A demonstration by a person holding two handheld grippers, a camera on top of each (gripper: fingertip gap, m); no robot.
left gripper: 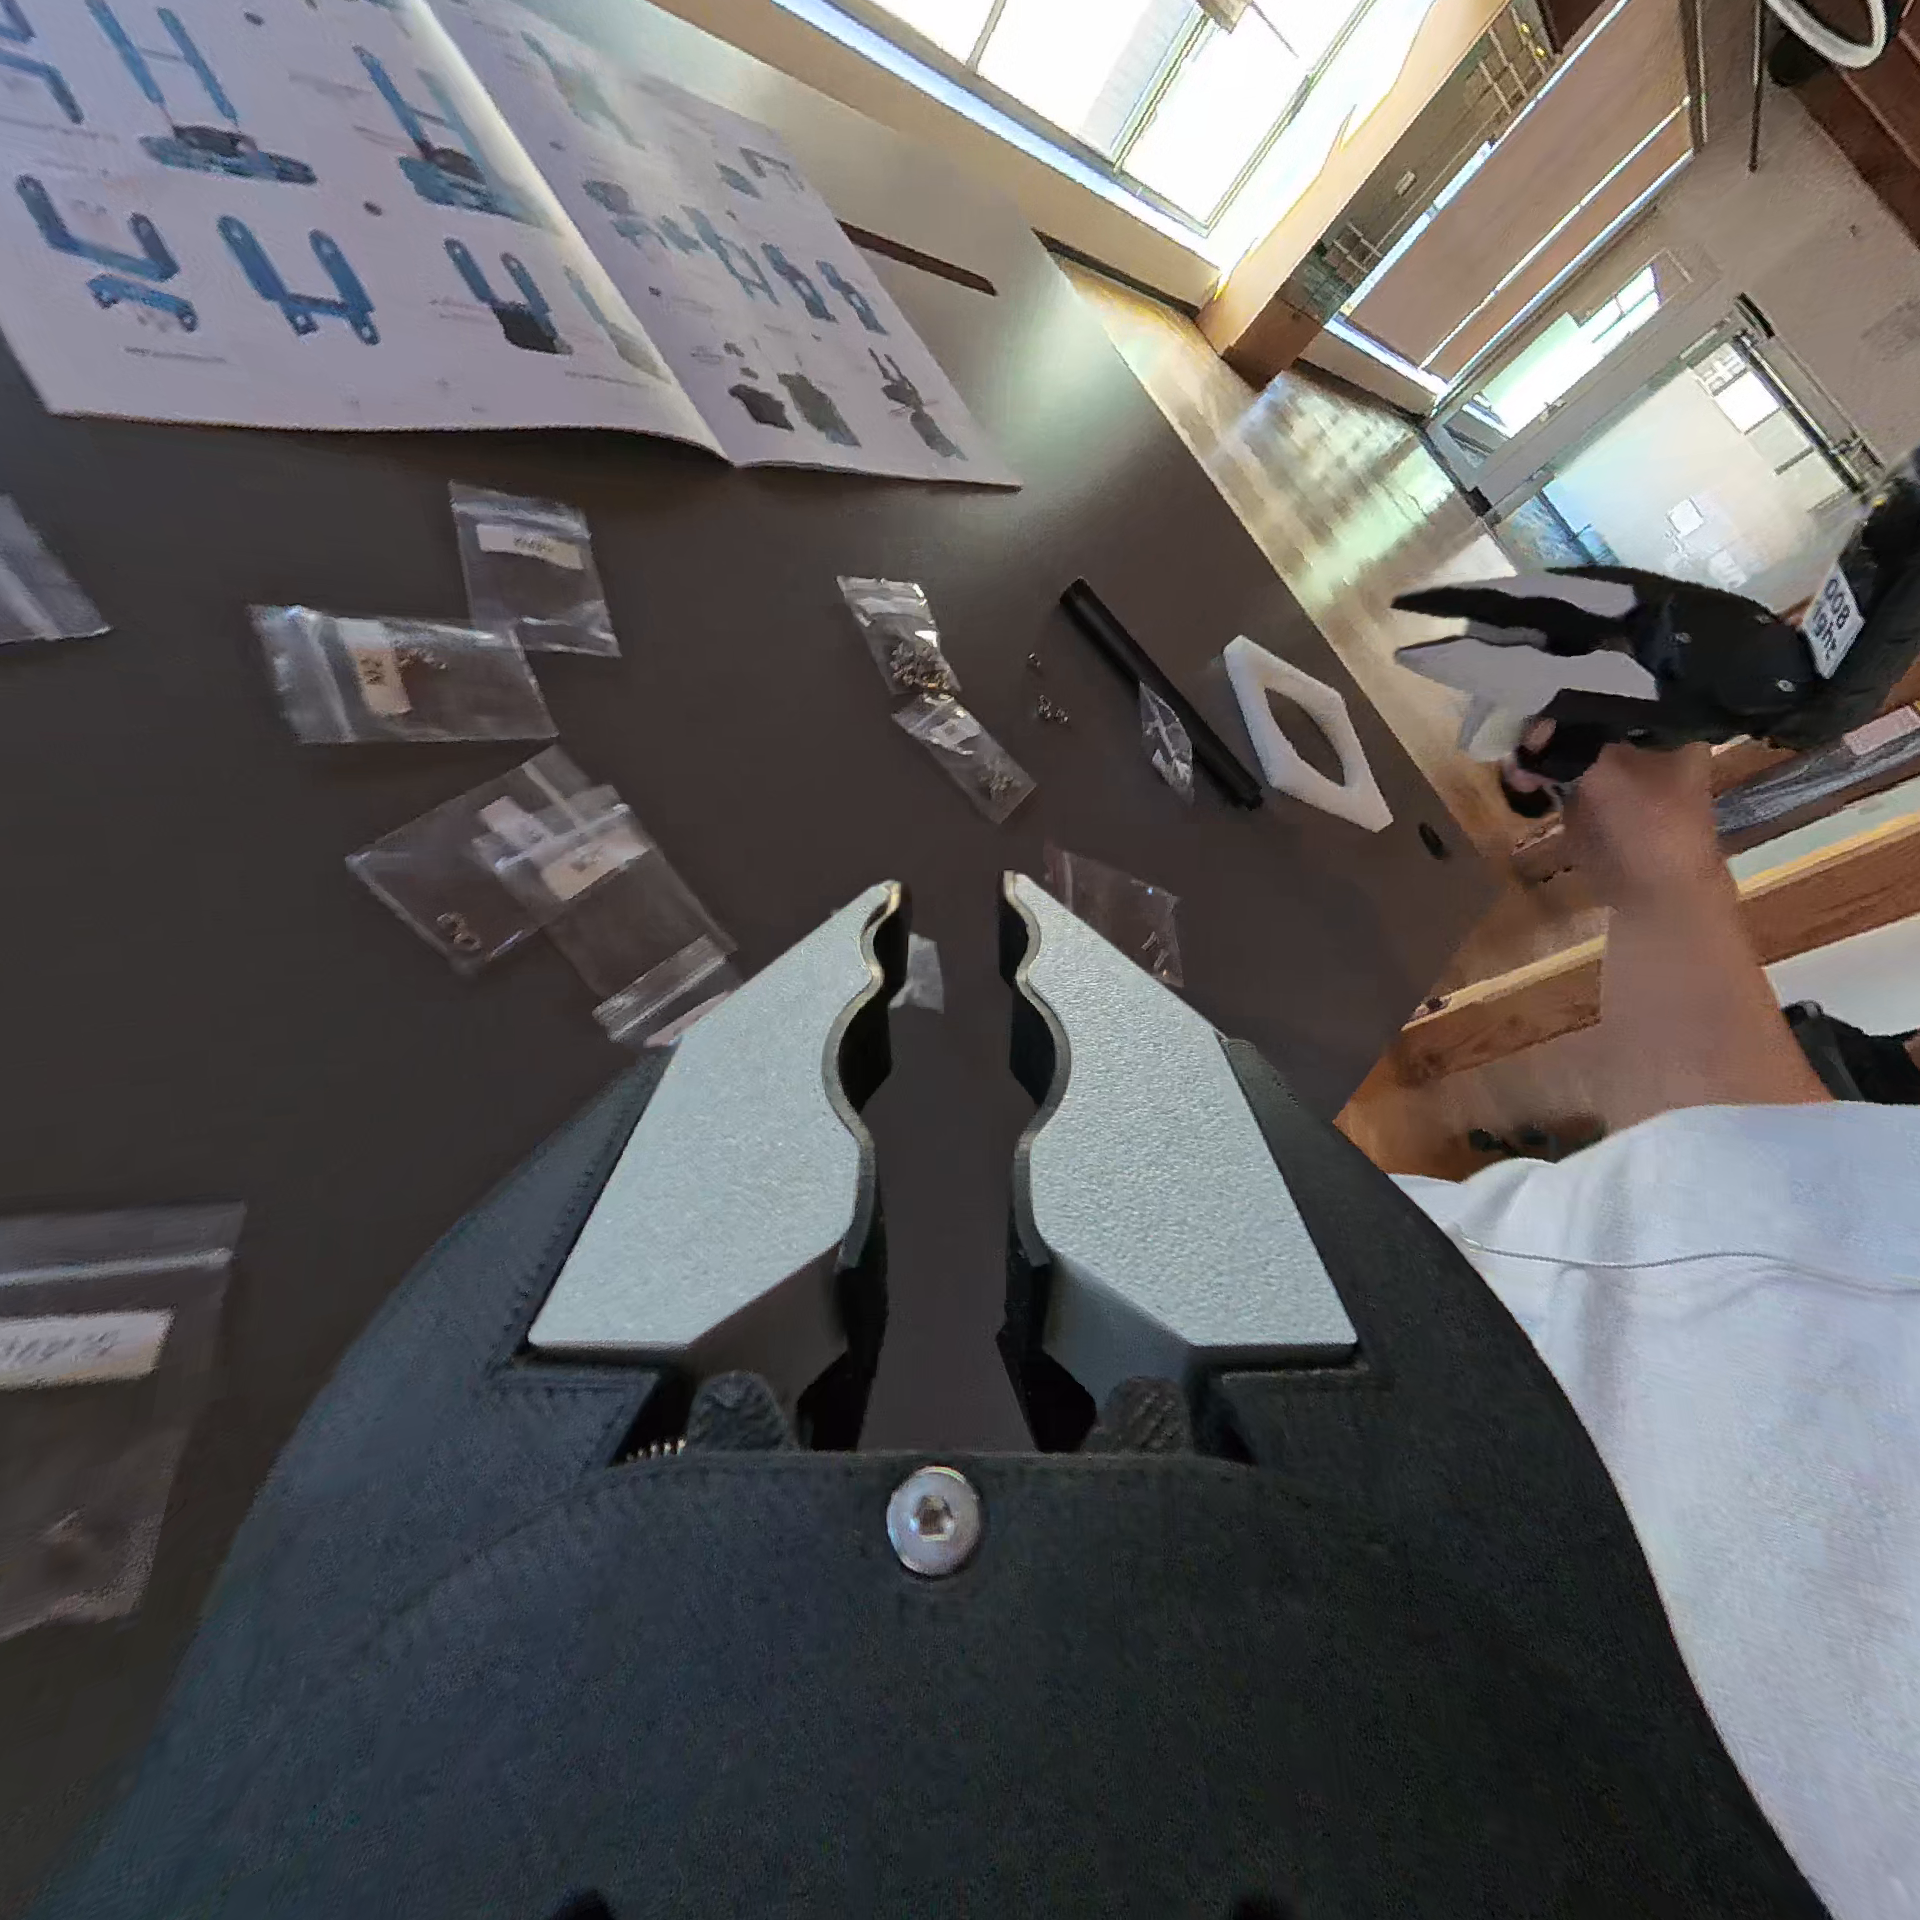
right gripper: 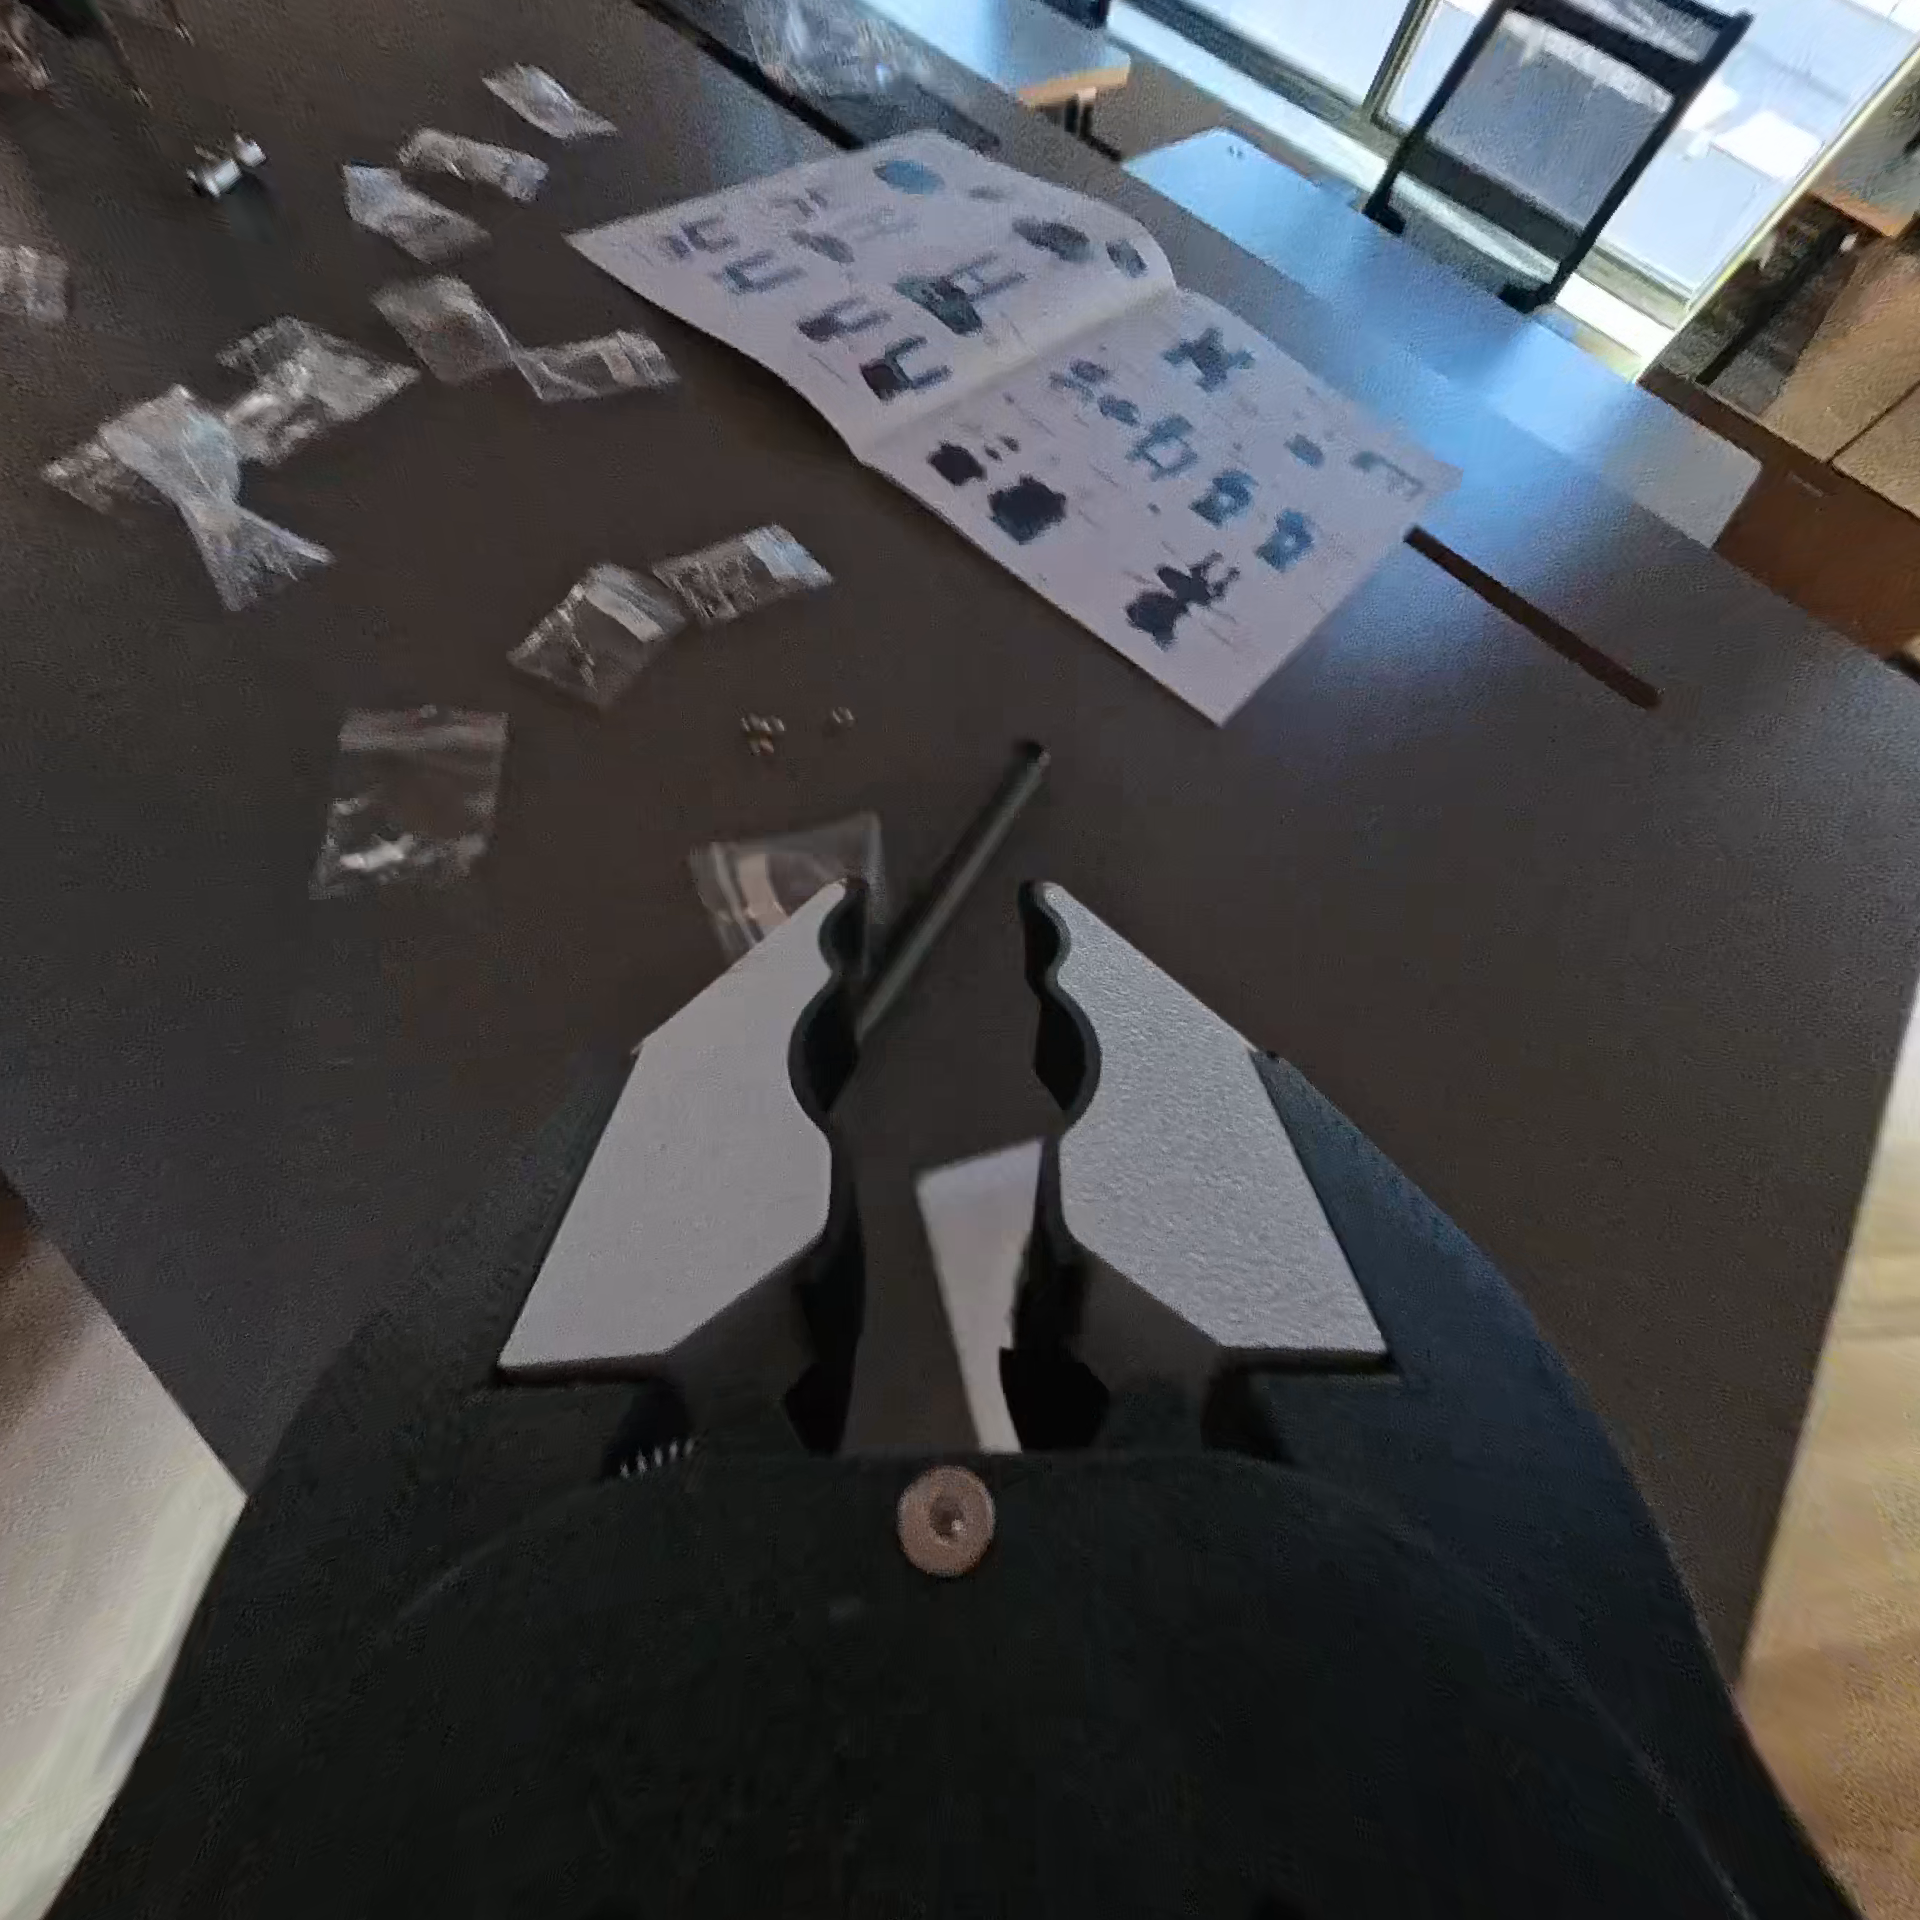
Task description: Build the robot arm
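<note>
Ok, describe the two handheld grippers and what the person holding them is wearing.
Both the left gripper and the right gripper have rounded black textured bodies, a silver hex screw at the centre, and two light grey jaws with wavy black inner edges. The right one carries a white sticker. The person wears a white sleeve.

bright windows (left gripper: 1132, 94) light a wood floor (left gripper: 1340, 457) beyond the dark table (left gripper: 312, 1039).
</note>
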